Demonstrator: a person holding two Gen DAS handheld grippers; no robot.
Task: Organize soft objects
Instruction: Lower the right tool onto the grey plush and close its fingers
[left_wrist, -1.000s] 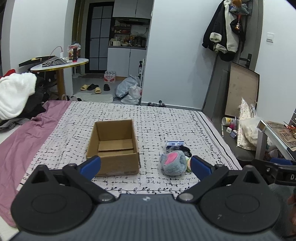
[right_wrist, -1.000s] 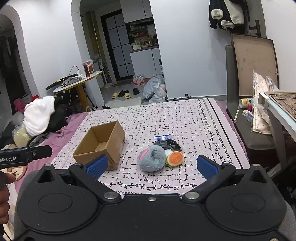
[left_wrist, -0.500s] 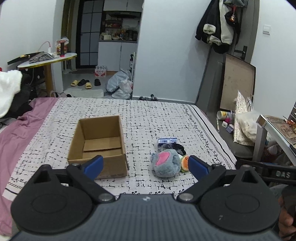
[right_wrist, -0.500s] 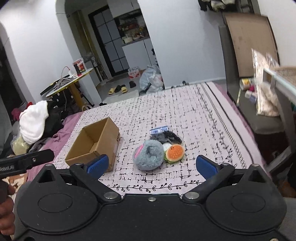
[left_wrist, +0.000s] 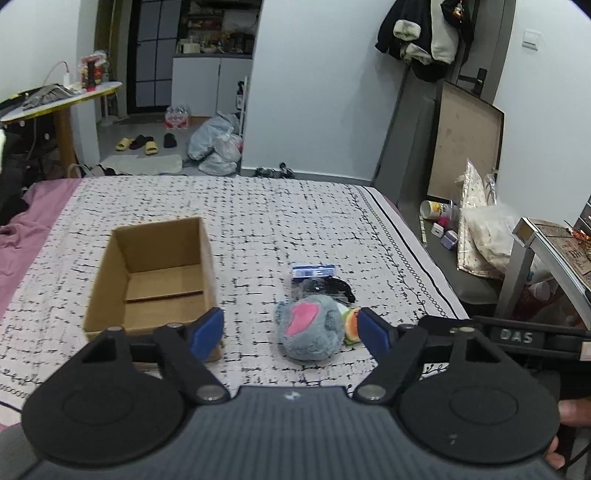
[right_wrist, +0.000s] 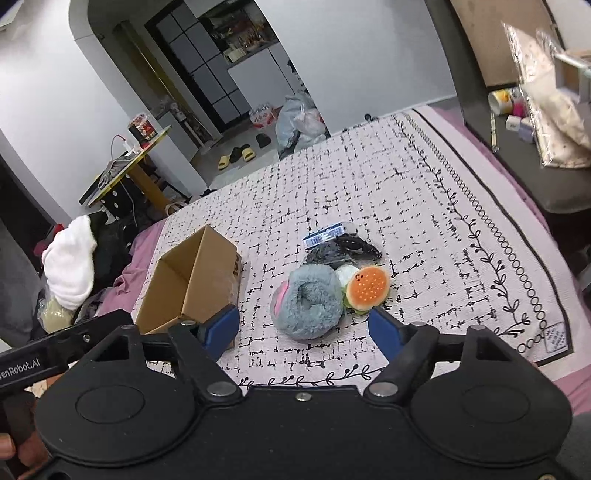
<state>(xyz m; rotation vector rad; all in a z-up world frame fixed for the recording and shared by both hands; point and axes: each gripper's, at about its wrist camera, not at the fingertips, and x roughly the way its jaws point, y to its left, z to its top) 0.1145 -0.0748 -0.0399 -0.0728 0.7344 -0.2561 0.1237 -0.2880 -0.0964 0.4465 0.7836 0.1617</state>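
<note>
A fluffy grey plush with a pink patch (left_wrist: 310, 330) (right_wrist: 308, 302) lies on the patterned bedspread. Against its right side rests an orange burger-shaped soft toy (right_wrist: 367, 288) (left_wrist: 351, 325), and behind both lie a black bundle (right_wrist: 340, 251) and a blue-and-white packet (right_wrist: 325, 234) (left_wrist: 314, 270). An open, empty cardboard box (left_wrist: 155, 273) (right_wrist: 188, 280) stands to the left. My left gripper (left_wrist: 293, 330) and right gripper (right_wrist: 303, 328) hover short of the plush, jaws closing with nothing pressed between the blue pads.
The bedspread (left_wrist: 295, 221) ends in a bordered front edge near me. A grey bench with bags (left_wrist: 480, 236) flanks the right side. Clothes pile on the pink sheet (right_wrist: 70, 269) at the left. A person's hand (left_wrist: 574, 413) holds the right gripper.
Both grippers moved forward and down toward the plush toys, which now look larger. The blue pads on each have come closer together. The right wrist view has rolled.
</note>
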